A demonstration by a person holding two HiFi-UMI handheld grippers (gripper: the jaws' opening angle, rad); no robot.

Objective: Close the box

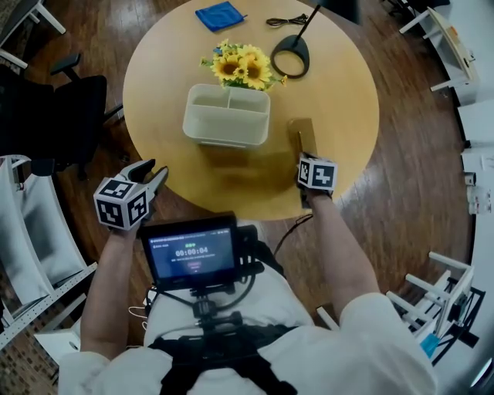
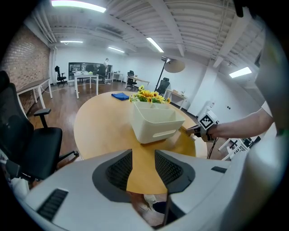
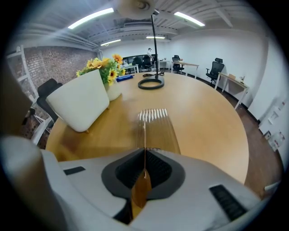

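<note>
Hold left tongs [image 2: 143, 168] parted, empty, ready to steady the white box [image 1: 224, 133] ahead-right of them. With right tongs [image 3: 144, 168] clamped on the clear lid [image 3: 154, 126] at its near edge, lift flat off the worktop [image 1: 162, 69], carry left, lower squarely onto the box.

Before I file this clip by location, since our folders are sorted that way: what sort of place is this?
Most likely an open-plan office or lab workspace: black rolling office chairs, rows of white desks in the background, and long strip lights on an exposed ceiling.
</note>
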